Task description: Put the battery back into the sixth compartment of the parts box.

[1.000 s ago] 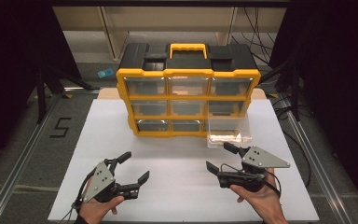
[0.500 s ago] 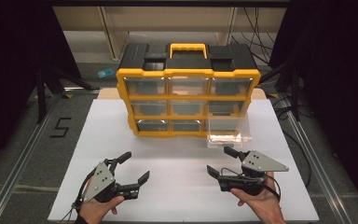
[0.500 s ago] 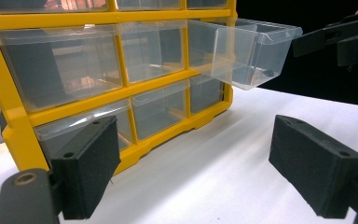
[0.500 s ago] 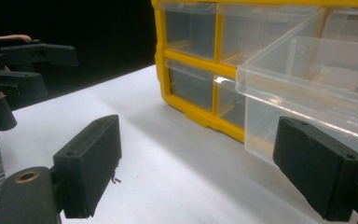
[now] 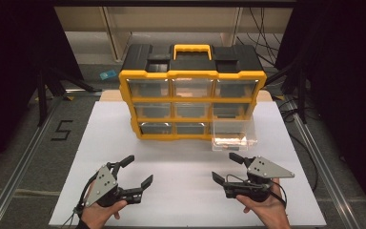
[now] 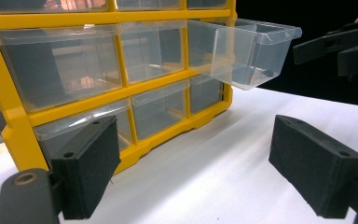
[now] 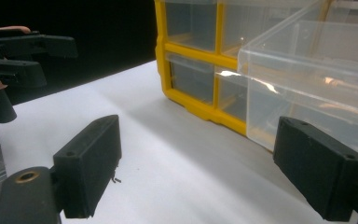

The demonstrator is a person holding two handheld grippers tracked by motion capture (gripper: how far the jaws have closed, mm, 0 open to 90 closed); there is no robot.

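On the white table (image 5: 186, 157), a yellow-framed organizer (image 5: 191, 102) with three rows of clear drawers stands at the far middle, and its bottom-right clear drawer (image 5: 232, 133) is pulled out toward the person, still seated in its slot at the back. The drawer's long axis runs from the cabinet straight out toward the near edge, its open front end pointing at the right gripper (image 5: 228, 168). That gripper lies just in front of the drawer's front lip, near but apart, jaws spread wide with nothing between them; in the right gripper view the drawer (image 7: 307, 79) looms just above and beyond the right-hand jaw. The left gripper (image 5: 136, 171) rests well apart at the near left, jaws likewise wide and empty, with the drawer (image 6: 244, 49) far off to its upper right.
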